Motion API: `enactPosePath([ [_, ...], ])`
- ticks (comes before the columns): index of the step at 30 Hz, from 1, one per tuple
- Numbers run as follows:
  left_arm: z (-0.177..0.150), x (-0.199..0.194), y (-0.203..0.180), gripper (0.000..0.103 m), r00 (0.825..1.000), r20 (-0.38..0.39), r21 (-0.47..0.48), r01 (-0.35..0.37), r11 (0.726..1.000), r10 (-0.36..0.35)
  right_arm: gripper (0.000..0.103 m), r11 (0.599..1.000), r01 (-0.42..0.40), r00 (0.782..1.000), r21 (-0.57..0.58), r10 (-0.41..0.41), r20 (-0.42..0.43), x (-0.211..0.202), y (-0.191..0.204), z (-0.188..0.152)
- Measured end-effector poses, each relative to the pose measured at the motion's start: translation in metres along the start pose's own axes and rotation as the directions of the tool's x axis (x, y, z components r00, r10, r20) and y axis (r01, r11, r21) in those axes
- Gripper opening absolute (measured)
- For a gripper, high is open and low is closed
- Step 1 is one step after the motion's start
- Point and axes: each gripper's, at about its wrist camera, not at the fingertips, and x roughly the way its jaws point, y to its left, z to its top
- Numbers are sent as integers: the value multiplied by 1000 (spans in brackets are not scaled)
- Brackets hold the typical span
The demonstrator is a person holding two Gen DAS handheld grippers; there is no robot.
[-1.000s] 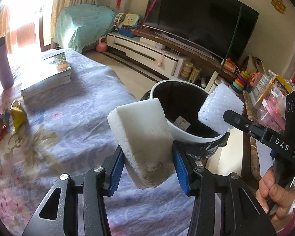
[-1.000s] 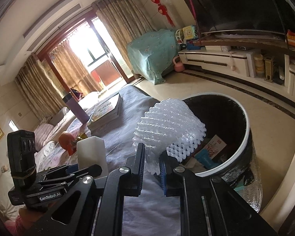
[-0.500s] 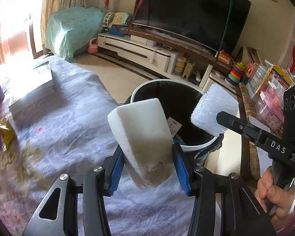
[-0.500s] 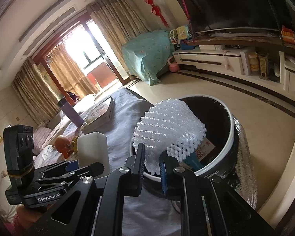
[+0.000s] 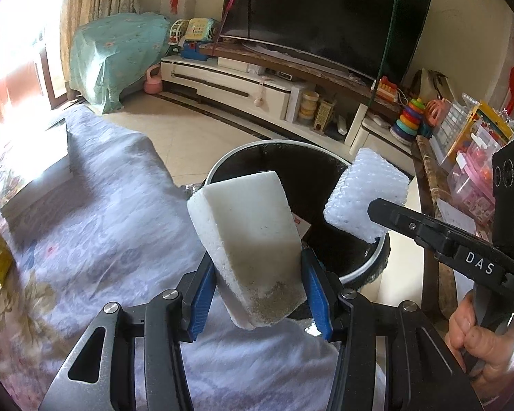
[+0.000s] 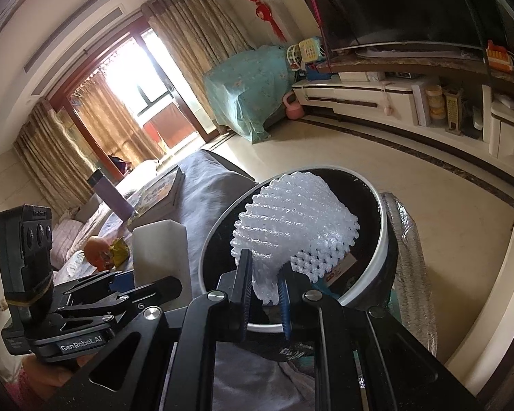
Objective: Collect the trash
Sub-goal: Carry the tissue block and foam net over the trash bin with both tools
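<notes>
A white foam block (image 5: 248, 239), soiled along its near lower end, is clamped between the 2 blue-padded fingers (image 5: 202, 291) of the left gripper (image 5: 257, 294), which is closed part-way to the block's width. The block is tilted, its clean far end raised over the near left rim of the trash bin (image 5: 377, 267). In the right wrist view the same block (image 6: 161, 250) is seen upright at the left of the bin (image 6: 382, 239), held by the left gripper (image 6: 133, 287).

A white foam fruit net (image 6: 294, 229) is pinched at its near lower corner by the right gripper (image 6: 264, 287), whose jaws are nearly closed on it. The net hangs over the bin's dark opening, inside the white rim. In the left wrist view the net (image 5: 366, 195) is seen at the tip of the right gripper (image 5: 377, 209), above the right side of the bin and just right of the block, apart from it.

Printed paper scraps (image 6: 339, 270) lie at the bottom of the black-lined bin. The bin stands on the tiled floor against the far right edge of a surface covered with a pale floral cloth (image 5: 102, 226). Farther left on the cloth lie a stack of books (image 6: 161, 195), a purple bottle (image 6: 109, 195) and snack wrappers (image 6: 120, 250). A large television (image 5: 325, 17) stands on a low cabinet at the far side.
</notes>
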Motion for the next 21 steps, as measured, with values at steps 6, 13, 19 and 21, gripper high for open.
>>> enactPosePath([
  [6,12,15,-7,49,1000,-15,15,2,1000,-2,14,1000,7,1000,3,-7,-19,7,-8,9],
  [13,23,32,-10,50,999,-36,22,9,1000,-8,15,1000,15,999,11,-14,-46,14,-15,13],
  [19,28,45,-9,51,999,-50,21,14,1000,-13,17,999,26,998,22,-24,-62,21,-21,17],
  [21,29,48,-9,51,999,-51,18,16,1000,-15,18,999,29,998,26,-27,-65,23,-22,19],
])
